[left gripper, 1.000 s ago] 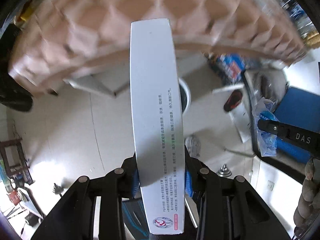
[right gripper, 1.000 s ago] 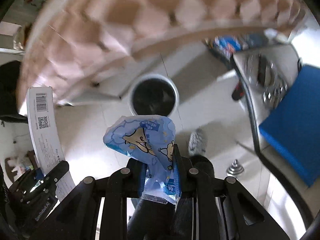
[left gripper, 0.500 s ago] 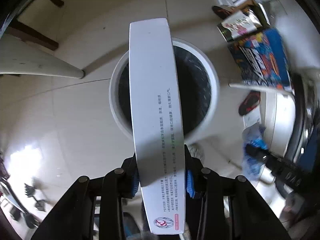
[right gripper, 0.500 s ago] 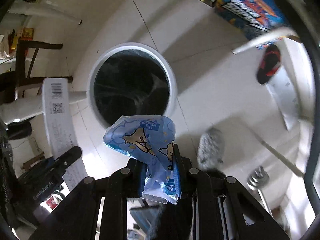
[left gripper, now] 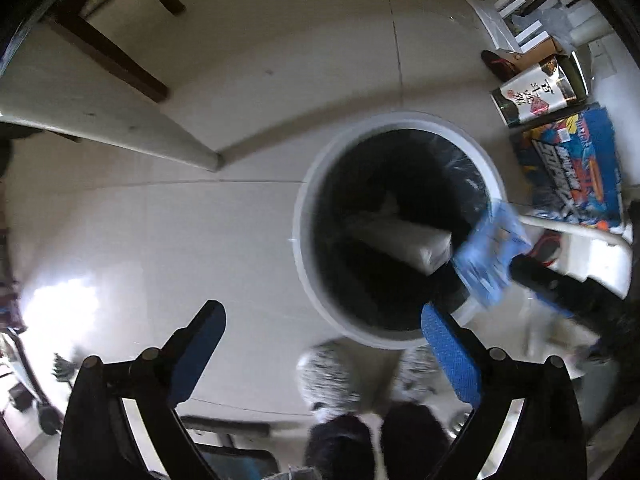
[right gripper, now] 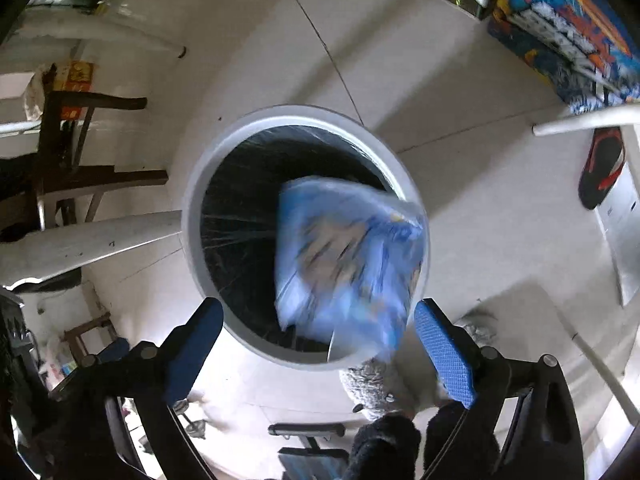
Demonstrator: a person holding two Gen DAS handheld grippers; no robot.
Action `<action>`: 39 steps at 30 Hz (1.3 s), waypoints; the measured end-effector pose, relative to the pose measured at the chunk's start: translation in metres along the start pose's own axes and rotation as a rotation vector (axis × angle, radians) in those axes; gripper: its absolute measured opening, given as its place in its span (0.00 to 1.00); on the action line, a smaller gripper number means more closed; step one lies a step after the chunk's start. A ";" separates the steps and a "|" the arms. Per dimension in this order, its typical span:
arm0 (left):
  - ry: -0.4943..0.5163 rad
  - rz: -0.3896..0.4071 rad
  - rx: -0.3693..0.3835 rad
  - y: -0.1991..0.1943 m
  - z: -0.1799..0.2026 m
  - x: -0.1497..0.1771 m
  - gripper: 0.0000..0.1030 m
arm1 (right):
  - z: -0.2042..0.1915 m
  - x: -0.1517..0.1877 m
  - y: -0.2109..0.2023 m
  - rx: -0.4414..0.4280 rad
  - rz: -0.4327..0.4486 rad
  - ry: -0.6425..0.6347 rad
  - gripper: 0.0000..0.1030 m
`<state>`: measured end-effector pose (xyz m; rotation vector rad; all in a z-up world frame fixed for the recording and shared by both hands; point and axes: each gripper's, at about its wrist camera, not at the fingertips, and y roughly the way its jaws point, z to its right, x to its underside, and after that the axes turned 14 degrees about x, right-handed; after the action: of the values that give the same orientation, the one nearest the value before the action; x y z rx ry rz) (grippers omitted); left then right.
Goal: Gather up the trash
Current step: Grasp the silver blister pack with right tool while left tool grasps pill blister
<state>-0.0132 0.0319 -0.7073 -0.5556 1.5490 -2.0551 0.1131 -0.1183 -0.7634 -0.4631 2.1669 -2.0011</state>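
Note:
A white round trash bin (left gripper: 308, 264) with a black liner stands on the tiled floor; it also shows in the right wrist view (right gripper: 192, 216). My left gripper (left gripper: 324, 348) is open and empty above the bin's near rim. The white carton (left gripper: 404, 240) lies inside the bin. My right gripper (right gripper: 320, 344) is open. The blue snack wrapper (right gripper: 344, 264) is blurred, loose in the air over the bin's right side, free of the jaws. It also shows in the left wrist view (left gripper: 490, 256) at the bin's right rim.
A white table leg (left gripper: 120, 132) and dark chair legs (left gripper: 108, 52) stand left of the bin. Colourful boxes (left gripper: 576, 172) and a tin (left gripper: 536, 96) lie to its right. Grey slippers (left gripper: 332, 376) stand just below the bin.
Both grippers have opened. The white carton has dropped from the left gripper into the bin. The blue wrapper has left the right gripper and is falling toward the bin.

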 end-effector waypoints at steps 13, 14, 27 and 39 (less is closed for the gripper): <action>0.000 0.023 -0.030 -0.115 0.036 0.064 0.97 | -0.009 0.066 -0.144 0.259 0.114 -0.104 0.95; 0.005 0.026 -0.028 -0.126 0.042 0.067 0.97 | -0.009 0.072 -0.160 0.264 0.121 -0.108 0.95; 0.038 0.158 -0.038 -0.320 0.081 0.099 0.97 | -0.030 0.131 -0.373 0.216 0.173 -0.072 0.95; 0.027 0.283 -0.103 -0.366 0.135 -0.010 0.97 | 0.043 -0.018 -0.492 0.210 0.269 0.211 0.95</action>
<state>0.0214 0.0176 -0.3191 -0.3237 1.6517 -1.7851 0.2025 -0.1825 -0.2811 0.0696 1.9681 -2.1687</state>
